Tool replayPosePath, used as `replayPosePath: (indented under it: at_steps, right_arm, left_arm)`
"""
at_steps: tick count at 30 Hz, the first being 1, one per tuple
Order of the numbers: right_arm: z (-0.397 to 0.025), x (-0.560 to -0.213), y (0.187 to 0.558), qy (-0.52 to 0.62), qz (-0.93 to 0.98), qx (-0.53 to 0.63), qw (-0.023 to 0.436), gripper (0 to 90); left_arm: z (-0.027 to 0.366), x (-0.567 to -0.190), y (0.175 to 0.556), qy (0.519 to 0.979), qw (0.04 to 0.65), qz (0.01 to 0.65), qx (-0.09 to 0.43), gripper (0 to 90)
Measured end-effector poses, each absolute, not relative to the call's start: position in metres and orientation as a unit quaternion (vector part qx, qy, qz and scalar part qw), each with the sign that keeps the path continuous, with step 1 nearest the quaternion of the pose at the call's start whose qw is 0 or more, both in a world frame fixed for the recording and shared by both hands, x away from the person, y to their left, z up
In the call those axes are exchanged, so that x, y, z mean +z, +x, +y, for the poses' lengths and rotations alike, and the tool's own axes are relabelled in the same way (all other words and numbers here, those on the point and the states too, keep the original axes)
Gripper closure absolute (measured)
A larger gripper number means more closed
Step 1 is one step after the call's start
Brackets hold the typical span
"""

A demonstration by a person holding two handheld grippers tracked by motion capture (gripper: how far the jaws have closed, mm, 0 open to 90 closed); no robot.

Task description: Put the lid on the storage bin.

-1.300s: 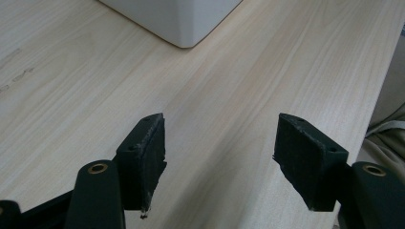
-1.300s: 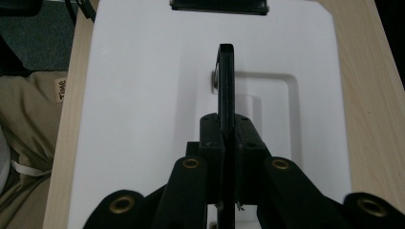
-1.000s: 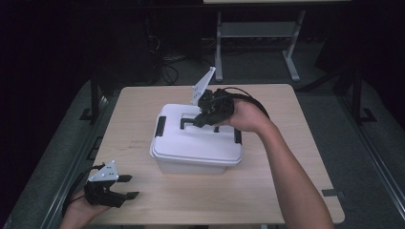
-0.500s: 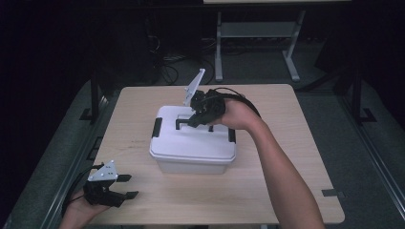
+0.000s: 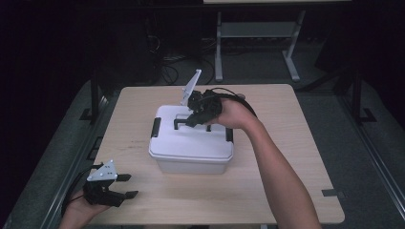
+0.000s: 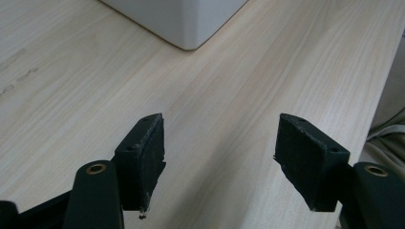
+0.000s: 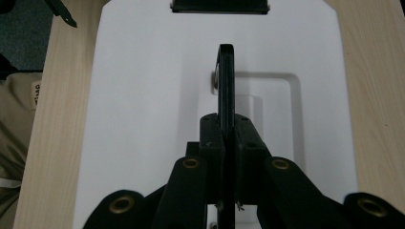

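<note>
1. The right tongs [image 5: 193,119] sit over the lid of the white box [image 5: 191,143], jaws pressed together on the box's black handle [image 7: 226,81], which stands up edge-on between them in the right gripper view.
2. Past those tongs the lid [image 7: 143,119] runs on to a black latch [image 7: 220,5] at its far end, and that latch is cut off by the top of the right gripper view.
3. The lower end of the handle is hidden behind the closed jaws, so where it joins the lid there cannot be made out.
4. From above, the person's right hand [image 5: 234,113] covers much of the gripper, and the grey plate [image 5: 191,87] leans up just behind it.
5. The left tongs [image 5: 125,186] rest low at the near left corner of the bench [image 5: 286,143], well apart from the box, jaws wide apart with nothing between them.
6. In the left gripper view only a rounded bottom corner of the box [image 6: 191,24] shows ahead of the tongs, the rest cut off by the top edge.
7. The person's left hand [image 5: 81,210] is partly cut off at the bottom of the high view.
</note>
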State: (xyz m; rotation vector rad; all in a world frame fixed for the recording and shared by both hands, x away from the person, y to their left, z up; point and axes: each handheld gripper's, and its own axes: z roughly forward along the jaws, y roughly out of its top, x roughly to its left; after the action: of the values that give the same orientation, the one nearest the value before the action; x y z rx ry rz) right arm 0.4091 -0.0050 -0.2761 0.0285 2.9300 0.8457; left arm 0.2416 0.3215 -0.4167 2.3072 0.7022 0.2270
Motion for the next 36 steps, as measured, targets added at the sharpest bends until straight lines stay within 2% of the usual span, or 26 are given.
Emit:
replayPosePath:
  at_steps: [36]
  right_arm:
    - [0.003, -0.282, 0.420, 0.011, 0.962, 0.272, 0.034, 84.0]
  left_arm:
    - [0.324, -0.418, 0.244, 0.890, 0.354, 0.275, 0.083, 33.9]
